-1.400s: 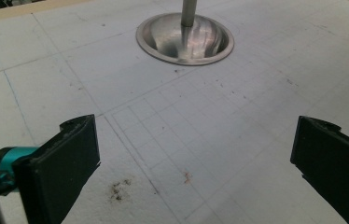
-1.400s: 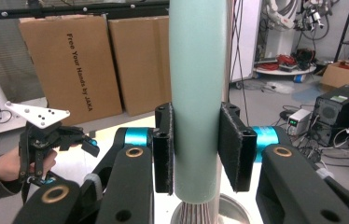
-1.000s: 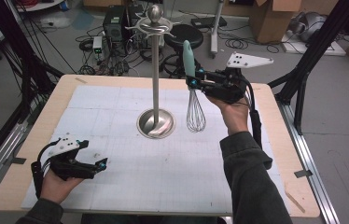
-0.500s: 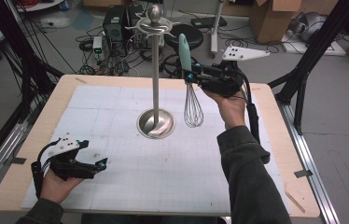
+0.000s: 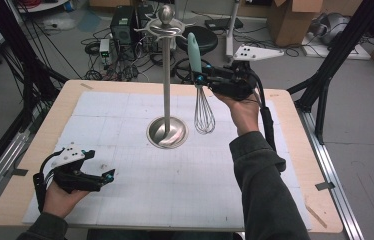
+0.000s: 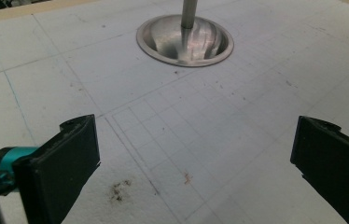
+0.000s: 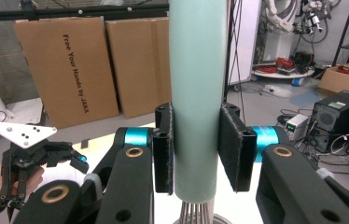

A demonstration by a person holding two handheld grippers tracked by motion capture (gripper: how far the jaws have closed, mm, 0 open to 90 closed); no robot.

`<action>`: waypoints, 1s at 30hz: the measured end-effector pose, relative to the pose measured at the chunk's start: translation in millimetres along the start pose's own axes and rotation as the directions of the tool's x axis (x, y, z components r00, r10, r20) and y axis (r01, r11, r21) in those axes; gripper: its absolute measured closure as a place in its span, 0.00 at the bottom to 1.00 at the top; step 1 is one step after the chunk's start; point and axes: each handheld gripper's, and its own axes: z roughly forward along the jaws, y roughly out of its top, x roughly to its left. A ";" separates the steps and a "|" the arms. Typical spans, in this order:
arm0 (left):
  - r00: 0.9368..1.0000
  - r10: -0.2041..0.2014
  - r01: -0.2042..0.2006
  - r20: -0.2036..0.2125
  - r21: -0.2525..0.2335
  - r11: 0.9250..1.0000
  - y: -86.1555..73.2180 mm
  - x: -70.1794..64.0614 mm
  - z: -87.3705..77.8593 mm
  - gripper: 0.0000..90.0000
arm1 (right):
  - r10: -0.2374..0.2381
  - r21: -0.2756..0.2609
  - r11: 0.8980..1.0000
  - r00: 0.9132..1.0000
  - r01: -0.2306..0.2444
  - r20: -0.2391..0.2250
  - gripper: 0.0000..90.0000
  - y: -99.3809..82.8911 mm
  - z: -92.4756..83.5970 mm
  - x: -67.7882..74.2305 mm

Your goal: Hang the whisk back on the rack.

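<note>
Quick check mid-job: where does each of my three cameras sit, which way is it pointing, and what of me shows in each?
High view: above the near side, looking forward and down on the table; both forearms show, left hand-held gripper, right hand-held gripper clamping the whisk.
Left gripper view: low over the mat, facing the stand base, between its open jaws.
Right gripper view: level, facing cardboard boxes; jaws grip the whisk handle; the left hand is beyond.
Shared: high and left gripper views both show the stand base.
</note>
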 end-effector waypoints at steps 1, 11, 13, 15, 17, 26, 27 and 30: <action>1.000 -0.001 0.001 0.000 -0.001 1.000 0.0 0.1 -0.1 0.02 | -0.001 -0.002 1.000 1.000 0.001 -0.002 0.77 0.3 0.7 -0.3; 1.000 -0.001 0.001 0.002 0.000 1.000 0.0 0.2 -0.1 0.02 | 0.007 -0.003 1.000 1.000 -0.007 0.008 0.77 -0.3 5.0 -2.6; 1.000 0.000 0.000 0.000 0.000 1.000 0.0 0.0 0.0 0.02 | 0.007 -0.002 1.000 1.000 -0.007 0.010 0.77 -0.4 6.2 -2.3; 1.000 0.000 0.000 0.001 -0.001 1.000 0.0 0.1 -0.1 0.02 | 0.005 -0.001 1.000 1.000 -0.005 0.011 0.77 -0.5 7.4 -2.8; 1.000 -0.001 0.001 0.001 -0.001 1.000 -0.1 0.1 -0.1 0.02 | 0.007 -0.001 1.000 1.000 -0.007 0.013 0.77 -0.6 8.5 -2.8; 1.000 0.000 0.000 0.003 -0.001 1.000 0.0 0.3 -0.4 0.02 | 0.003 0.000 1.000 1.000 -0.003 0.009 0.77 0.8 13.5 -2.6; 1.000 -0.001 0.001 0.001 -0.002 1.000 -0.1 0.1 -0.2 0.02 | 0.005 -0.002 1.000 1.000 -0.005 0.011 0.77 1.0 14.1 -2.6; 1.000 0.000 0.000 0.001 0.000 1.000 0.0 0.3 -0.4 0.02 | 0.005 -0.003 1.000 1.000 -0.004 0.013 0.77 1.5 14.9 -3.1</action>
